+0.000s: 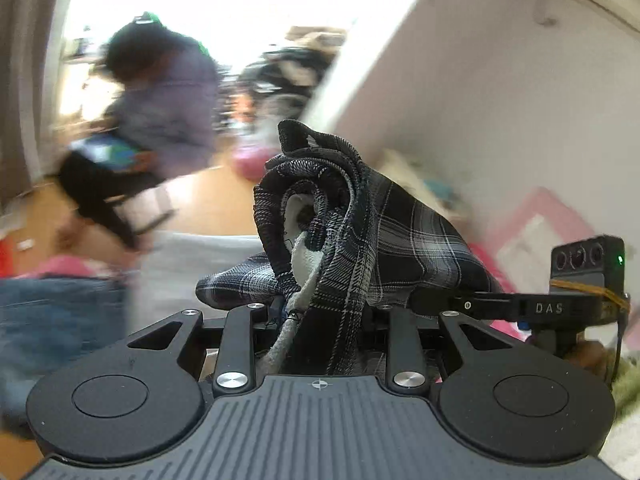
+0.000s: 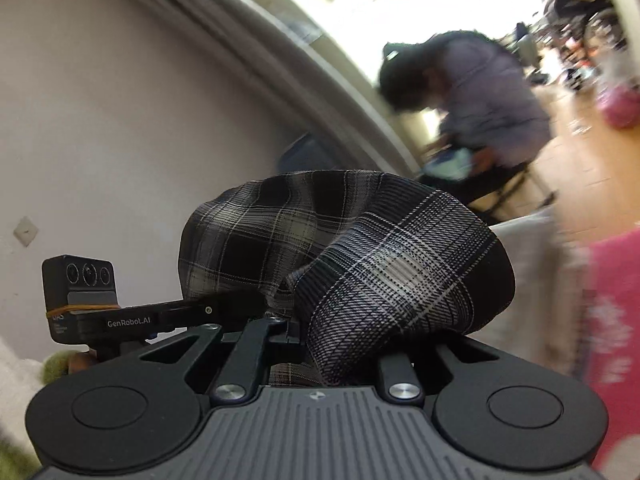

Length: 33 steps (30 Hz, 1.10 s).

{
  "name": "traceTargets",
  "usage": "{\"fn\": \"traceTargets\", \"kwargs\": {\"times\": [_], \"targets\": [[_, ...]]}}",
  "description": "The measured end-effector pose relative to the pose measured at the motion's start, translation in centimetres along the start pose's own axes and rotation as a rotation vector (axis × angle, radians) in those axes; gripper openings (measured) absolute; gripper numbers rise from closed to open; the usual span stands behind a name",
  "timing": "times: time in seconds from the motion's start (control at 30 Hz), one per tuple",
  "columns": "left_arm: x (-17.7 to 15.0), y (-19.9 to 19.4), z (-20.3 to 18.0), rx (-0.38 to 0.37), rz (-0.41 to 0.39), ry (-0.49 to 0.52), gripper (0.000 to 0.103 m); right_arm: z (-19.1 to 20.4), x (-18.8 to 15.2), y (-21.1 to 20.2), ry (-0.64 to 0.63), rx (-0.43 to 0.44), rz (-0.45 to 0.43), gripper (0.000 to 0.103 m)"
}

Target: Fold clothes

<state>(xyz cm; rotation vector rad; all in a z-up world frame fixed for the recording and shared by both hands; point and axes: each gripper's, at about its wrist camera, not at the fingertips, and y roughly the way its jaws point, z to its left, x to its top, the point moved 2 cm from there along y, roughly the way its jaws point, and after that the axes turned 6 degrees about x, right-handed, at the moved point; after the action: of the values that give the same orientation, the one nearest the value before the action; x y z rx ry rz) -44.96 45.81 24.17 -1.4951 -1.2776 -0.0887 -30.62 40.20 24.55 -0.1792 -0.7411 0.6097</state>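
Observation:
A black and white plaid garment is bunched in my left gripper, which is shut on it; a white drawstring hangs from the bunch. The cloth hides the fingertips. In the right wrist view the same plaid garment is draped over my right gripper, which is shut on it, with its fingertips hidden too. Both grippers hold the cloth up in the air. The other gripper's side camera shows in each view.
A person in a purple top sits on a chair over a wooden floor. A white wall is close. Pink cloth and blue jeans lie below.

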Motion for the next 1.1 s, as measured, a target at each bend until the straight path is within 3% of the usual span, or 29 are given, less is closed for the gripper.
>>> {"fn": "traceTargets", "kwargs": {"times": [0.2, 0.33, 0.43, 0.7, 0.87, 1.1], "targets": [[1.1, -2.0, 3.7, 0.152, 0.003, -0.082, 0.027, 1.4, 0.1, 5.9, -0.063, 0.073, 0.081, 0.014], [-0.4, -2.9, 4.0, 0.263, -0.055, -0.2, 0.027, 1.8, 1.2, 8.4, -0.205, 0.15, 0.175, 0.014], [-1.0, -4.3, 3.2, 0.386, -0.115, -0.224, 0.027, 2.3, 1.4, 11.0, -0.272, 0.236, 0.241, 0.014], [-5.4, -6.6, 3.1, 0.62, -0.204, -0.34, 0.027, 4.9, -3.5, 14.6, -0.555, 0.379, 0.302, 0.015], [-6.9, -5.0, 6.5, 0.656, -0.183, -0.362, 0.027, 3.7, -6.8, 18.4, -0.598, 0.367, 0.307, 0.015], [-6.0, 0.8, 16.3, 0.513, -0.154, -0.27, 0.027, 0.4, -9.1, 25.5, -0.682, 0.188, 0.233, 0.015]]}}
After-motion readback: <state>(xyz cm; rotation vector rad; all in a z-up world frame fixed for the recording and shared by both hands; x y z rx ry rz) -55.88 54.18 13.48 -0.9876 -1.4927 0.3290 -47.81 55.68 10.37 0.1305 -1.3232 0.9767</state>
